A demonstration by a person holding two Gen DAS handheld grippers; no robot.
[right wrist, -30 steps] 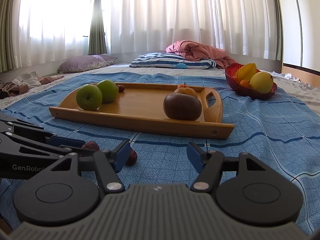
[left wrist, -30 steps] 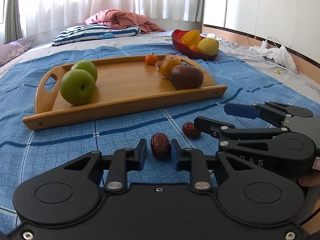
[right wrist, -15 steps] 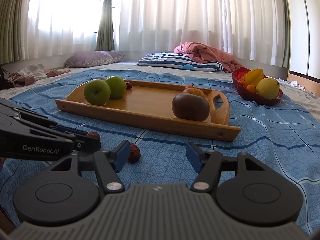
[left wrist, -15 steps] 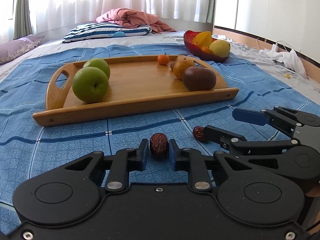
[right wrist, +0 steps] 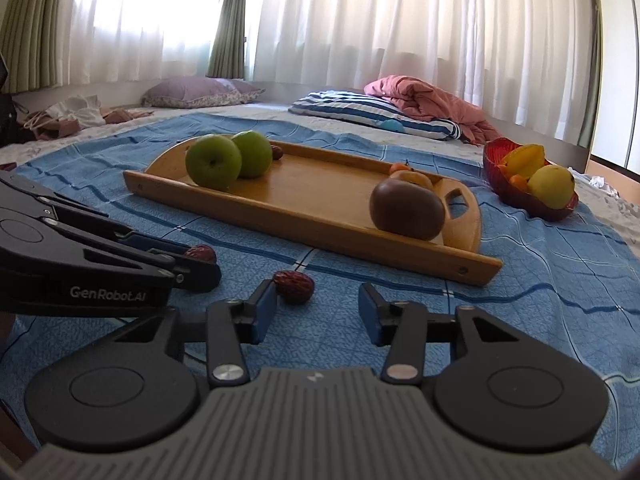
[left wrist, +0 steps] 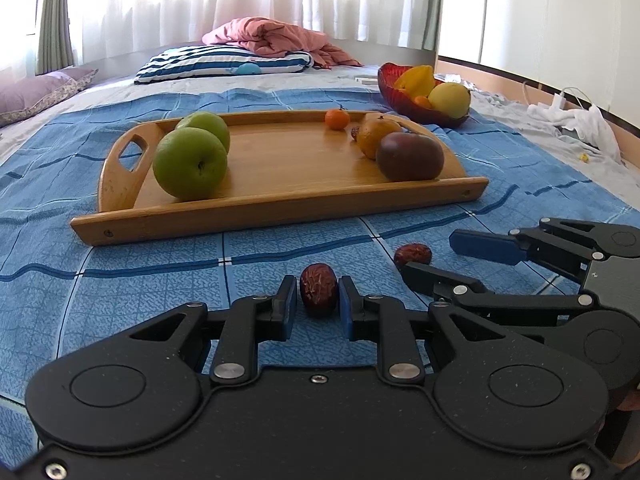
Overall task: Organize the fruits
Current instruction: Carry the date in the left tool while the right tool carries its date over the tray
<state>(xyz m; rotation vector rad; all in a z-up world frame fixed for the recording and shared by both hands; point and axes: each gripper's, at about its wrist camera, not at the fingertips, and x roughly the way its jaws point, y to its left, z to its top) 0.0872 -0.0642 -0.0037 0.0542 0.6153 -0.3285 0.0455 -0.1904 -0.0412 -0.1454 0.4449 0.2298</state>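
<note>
1. Left gripper: in the lower centre of the left wrist view, its two blue-padded fingers bracket a wrinkled red date. The pads sit just beside the fruit on either side. Whether they press it cannot be told, so the grasp is unconfirmed.
2. That date rests on the blue quilt, its long axis pointing away from the camera, in line with the fingers. It is judged well placed for a straight pinch.
3. Right gripper: released, jaws spread wide and holding nothing. It occupies the lower centre of the right wrist view.
4. A second date lies just beyond the right gripper's left-hand finger, left of the gap's centre line, its long axis running across the frame. In the left wrist view the same fruit shows at right of centre, beside the right gripper's near fingertip.
5. Judgement: the right gripper is the nearer to the second date, and would need to shift toward frame left to centre it.
6. The wooden tray, upper centre, holds green apples at its left end and a dark brown fruit at its right, and lies beyond both dates.
</note>
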